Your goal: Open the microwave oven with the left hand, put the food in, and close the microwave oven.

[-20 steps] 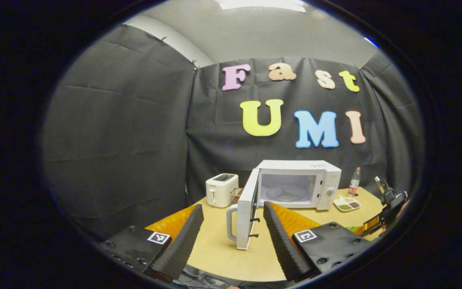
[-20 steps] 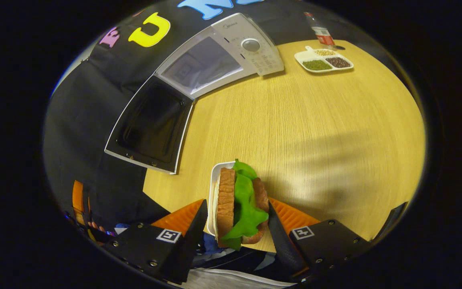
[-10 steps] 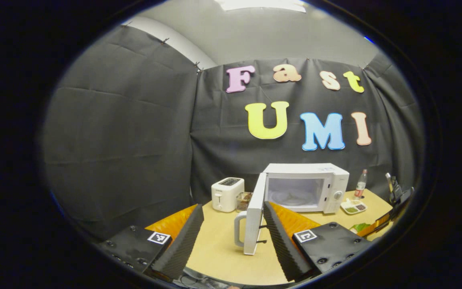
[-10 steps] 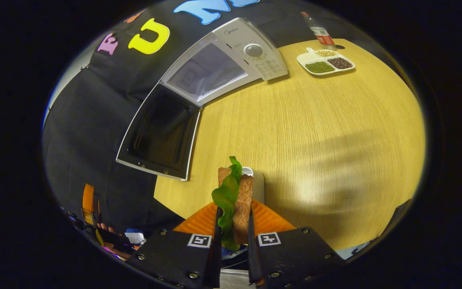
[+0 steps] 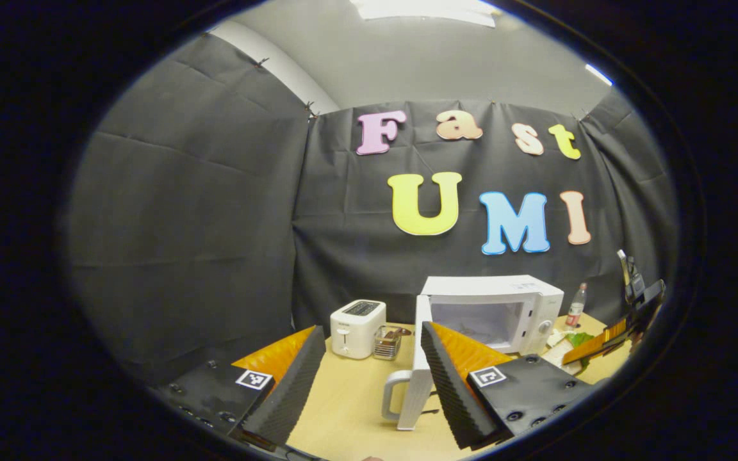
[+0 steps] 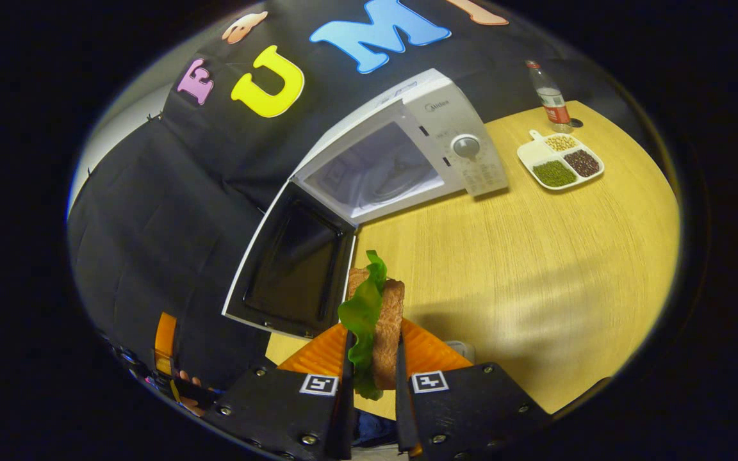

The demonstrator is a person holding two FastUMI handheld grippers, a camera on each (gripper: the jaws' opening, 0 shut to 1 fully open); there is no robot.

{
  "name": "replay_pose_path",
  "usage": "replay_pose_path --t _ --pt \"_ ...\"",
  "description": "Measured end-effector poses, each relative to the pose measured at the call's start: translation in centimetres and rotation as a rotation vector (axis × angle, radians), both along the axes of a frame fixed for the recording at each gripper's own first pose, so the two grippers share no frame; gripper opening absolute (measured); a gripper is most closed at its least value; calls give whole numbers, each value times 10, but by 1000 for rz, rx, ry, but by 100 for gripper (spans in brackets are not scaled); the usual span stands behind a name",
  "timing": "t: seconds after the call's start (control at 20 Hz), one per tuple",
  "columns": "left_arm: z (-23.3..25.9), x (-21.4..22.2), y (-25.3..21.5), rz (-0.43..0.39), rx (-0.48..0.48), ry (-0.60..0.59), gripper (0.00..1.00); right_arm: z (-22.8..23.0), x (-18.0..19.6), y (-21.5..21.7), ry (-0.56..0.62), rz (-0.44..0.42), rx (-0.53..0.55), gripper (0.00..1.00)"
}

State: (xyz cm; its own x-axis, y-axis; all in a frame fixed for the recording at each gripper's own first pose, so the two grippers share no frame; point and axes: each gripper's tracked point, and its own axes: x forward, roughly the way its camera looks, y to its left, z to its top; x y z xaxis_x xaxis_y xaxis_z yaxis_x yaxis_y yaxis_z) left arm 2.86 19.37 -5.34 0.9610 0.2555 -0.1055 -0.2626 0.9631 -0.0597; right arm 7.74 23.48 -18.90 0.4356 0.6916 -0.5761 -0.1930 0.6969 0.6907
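My right gripper [image 6: 372,358] is clamped on the sandwich [image 6: 378,320], lifted off the table [image 6: 535,256]. I reckon the trick is holding it level and steering past the door [image 6: 292,269], which sticks out right beside it, into the microwave [image 6: 401,160]. Left gripper [image 5: 372,378] hangs empty, jaws apart, near the door. Farther back: snack tray [image 6: 560,165], bottle [image 6: 549,96], toaster [image 5: 357,328].

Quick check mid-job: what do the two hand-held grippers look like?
Both match: the left hand-held gripper and right hand-held gripper have black bolted housings, each half with a square black-and-white marker, orange ribbed panels behind the fingers, and ridged finger pads.
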Motion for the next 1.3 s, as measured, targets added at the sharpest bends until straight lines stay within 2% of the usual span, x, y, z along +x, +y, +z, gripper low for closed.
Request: replay_pose_path --t 0.55,1.0,1.3 --pt "-23 30 69 11 15 32 97 10 90 75 -161 -125 -21 27" --pt "-39 42 115 44 25 77 98 -10 179 104 -263 -272 -38 27" --pt "-51 49 132 51 48 123 97 -28 231 120 -283 -354 -30 27"
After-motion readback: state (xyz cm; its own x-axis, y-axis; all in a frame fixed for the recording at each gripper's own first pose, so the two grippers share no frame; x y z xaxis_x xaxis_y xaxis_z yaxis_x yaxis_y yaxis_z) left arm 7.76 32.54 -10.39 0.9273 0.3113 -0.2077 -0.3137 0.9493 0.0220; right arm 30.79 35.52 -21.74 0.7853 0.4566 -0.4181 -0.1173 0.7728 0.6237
